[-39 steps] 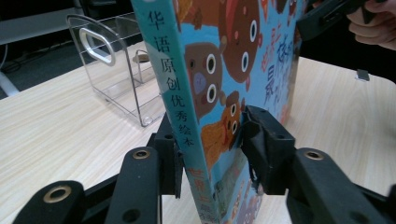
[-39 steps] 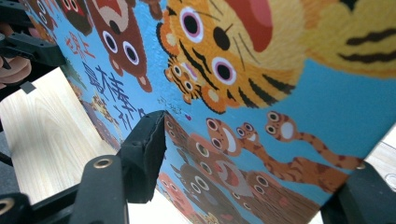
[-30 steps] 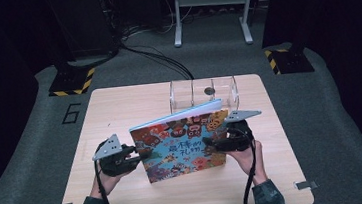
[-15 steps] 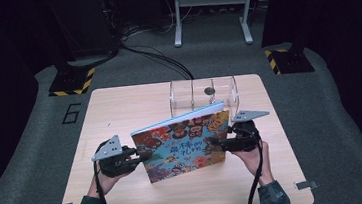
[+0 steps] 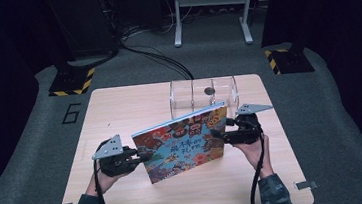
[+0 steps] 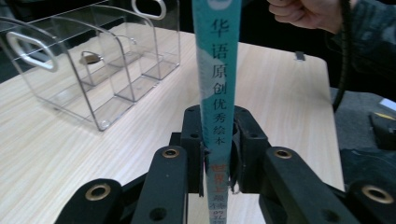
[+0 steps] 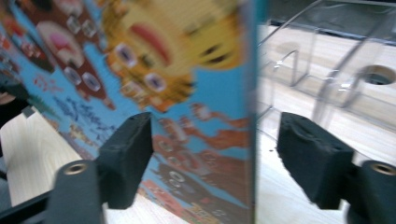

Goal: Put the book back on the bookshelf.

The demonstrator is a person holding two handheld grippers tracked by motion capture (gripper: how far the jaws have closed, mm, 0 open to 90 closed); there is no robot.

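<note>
Wooden table (image 5: 128,197) carries a picture book (image 5: 185,141) standing on its lower edge, tilted, in the middle of the surface toward the near edge. Left gripper (image 6: 217,154) is clamped on the book's teal spine, jaws pressed to both faces. Right gripper (image 7: 215,158) straddles the book's opposite edge with jaws wide, pads clear of the cover. Behind the book, toward the far edge, a clear acrylic organizer (image 5: 203,92) with dividers holds a small round object (image 5: 209,90).
</note>
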